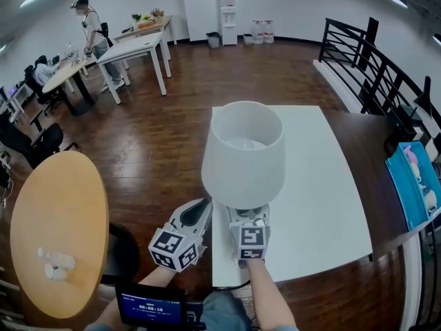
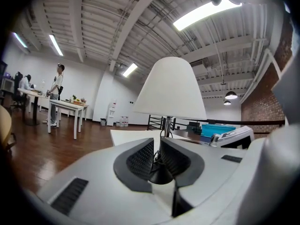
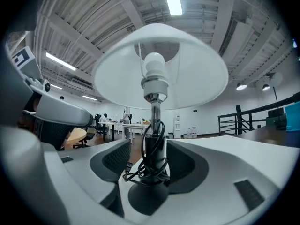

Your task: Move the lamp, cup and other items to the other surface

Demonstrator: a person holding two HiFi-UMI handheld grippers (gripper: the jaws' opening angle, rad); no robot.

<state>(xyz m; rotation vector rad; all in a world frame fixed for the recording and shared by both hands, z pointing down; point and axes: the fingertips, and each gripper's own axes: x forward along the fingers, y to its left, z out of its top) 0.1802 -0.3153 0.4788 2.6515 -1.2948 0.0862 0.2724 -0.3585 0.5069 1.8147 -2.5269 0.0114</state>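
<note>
One table lamp (image 1: 242, 150) stands on the white table (image 1: 324, 185), and its stem (image 3: 154, 125) rises right between the jaws of the right tool (image 1: 248, 216). Those jaws are parted on either side of the stem, with a gap showing by the left pad, so the right tool does not look to be gripping. The left tool (image 1: 200, 212) sits just left of the right one and points at the lamp's dark base (image 2: 161, 175), its jaws only a little apart with nothing between them. The lamp probably handles as a top-wide thing. Its one white shade (image 3: 187, 78) looks thin and easy to dent, its single bulb (image 3: 153, 64) is fragile, and the metal stem is stiff and likely smooth. The best hold seems to be low on the stem, just above the base, where one black cord (image 3: 140, 170) is wound round it. That cord may add grip, though its loops could slide. No cup shows near either tool. Far to the left of the left tool, a round wooden table (image 1: 41, 212) carries a small cluster of pale things (image 1: 55, 264) too small to name.
</note>
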